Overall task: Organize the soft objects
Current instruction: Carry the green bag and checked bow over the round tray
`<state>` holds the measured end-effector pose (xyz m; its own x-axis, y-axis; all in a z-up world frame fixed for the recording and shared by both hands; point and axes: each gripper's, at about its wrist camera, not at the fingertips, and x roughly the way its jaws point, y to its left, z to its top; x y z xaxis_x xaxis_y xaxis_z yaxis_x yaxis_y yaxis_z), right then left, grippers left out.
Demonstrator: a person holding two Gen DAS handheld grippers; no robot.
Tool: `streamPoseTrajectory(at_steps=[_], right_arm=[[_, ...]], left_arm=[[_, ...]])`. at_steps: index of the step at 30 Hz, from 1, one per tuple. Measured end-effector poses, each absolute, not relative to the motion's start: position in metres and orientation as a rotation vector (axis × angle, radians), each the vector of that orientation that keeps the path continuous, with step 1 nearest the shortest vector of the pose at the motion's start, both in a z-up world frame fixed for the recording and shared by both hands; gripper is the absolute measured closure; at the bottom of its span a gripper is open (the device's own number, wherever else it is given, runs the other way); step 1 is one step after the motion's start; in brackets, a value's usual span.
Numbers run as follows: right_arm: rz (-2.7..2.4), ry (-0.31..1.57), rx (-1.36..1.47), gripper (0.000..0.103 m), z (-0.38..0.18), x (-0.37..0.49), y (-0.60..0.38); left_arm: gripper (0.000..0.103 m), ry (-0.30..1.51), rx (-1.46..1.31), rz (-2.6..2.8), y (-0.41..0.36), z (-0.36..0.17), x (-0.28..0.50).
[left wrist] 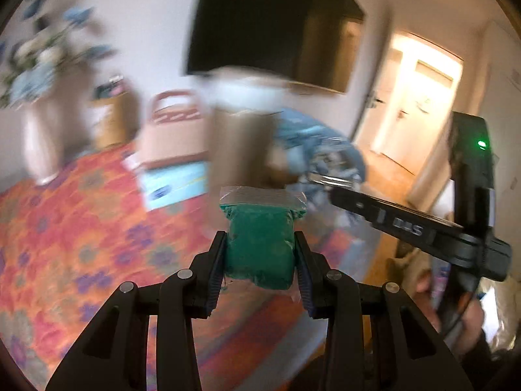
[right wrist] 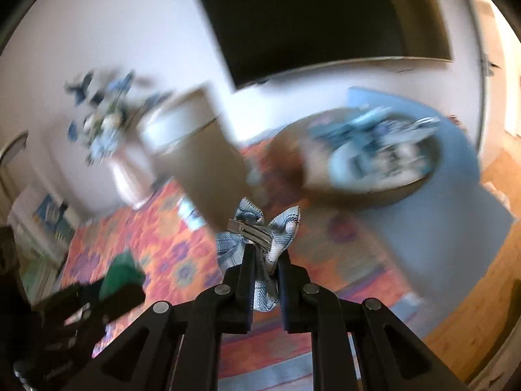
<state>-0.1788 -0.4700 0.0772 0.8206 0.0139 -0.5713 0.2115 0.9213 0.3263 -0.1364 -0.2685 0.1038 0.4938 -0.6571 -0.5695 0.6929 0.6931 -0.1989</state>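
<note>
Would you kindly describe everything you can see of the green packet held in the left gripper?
The green packet is a soft, blocky lump of matte green material sealed in a clear plastic bag, whose flat, shiny top flap sticks up and out above it. It stands roughly upright, pinched at both sides by the left gripper, held above the orange floral cloth. Only the gripper's pads touch it. In the right wrist view it appears only as a blurred green patch.

— What do we have underneath everything?

— We see a tabletop under an orange cloth with purple flowers (left wrist: 65,244). On it stand a pale ceramic vase of blue and white flowers (left wrist: 40,143), a tan cardboard box (left wrist: 241,143) and a light blue flat box (left wrist: 176,184).

— And to the right?

— We make out a round brown basket of blue patterned fabrics (right wrist: 374,166), all blurred.
</note>
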Motion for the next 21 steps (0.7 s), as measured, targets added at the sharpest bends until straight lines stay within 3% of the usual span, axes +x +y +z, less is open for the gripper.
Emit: streamPoseTrajectory(at_steps=[11,21], right_arm=[[-0.261,0.433,0.352,0.091,0.122,-0.185,-0.565],[-0.229,0.441,0.36,0.091,0.143,-0.107,-0.627]], left_arm=[[0.067,0.626,0.107,-0.833,-0.391,0.138,-0.128],[0.067,0.63,0.059,-0.62,-0.465,0.146,-0.064]])
